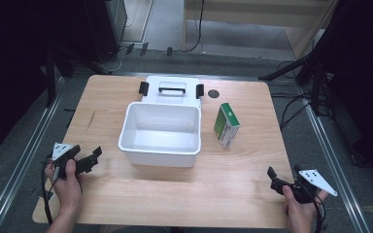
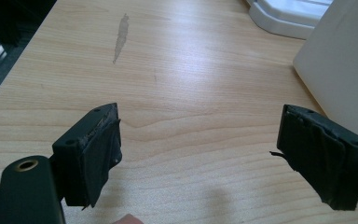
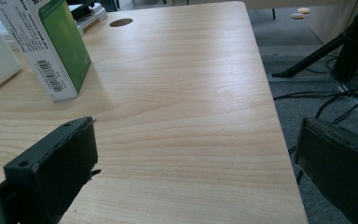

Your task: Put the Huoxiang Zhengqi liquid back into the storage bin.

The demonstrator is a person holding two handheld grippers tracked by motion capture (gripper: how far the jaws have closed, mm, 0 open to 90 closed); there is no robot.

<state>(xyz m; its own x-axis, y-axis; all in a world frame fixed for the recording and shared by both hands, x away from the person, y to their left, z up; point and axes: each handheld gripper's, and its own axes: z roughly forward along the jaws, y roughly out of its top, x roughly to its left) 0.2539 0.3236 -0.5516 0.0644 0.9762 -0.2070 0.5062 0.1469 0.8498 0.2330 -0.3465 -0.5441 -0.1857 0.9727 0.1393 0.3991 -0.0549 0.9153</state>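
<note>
Green box (image 1: 226, 125) right of bin (image 1: 160, 148), prob. upright.

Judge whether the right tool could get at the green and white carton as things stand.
Probably yes. The right tool is open, and bare table lies between it and the green and white carton, which stands apart from the white bin.

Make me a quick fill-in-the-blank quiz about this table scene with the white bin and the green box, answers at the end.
1. The white bin holds ____ items.
2. The green and white box stands on the bin's ____ side in the high view.
3. The jaws of the left gripper and the right gripper are both ____.
4. The white lid with the handle lies on the table ____ the bin, farther from the person.

Answers: no; right; open; behind
</note>
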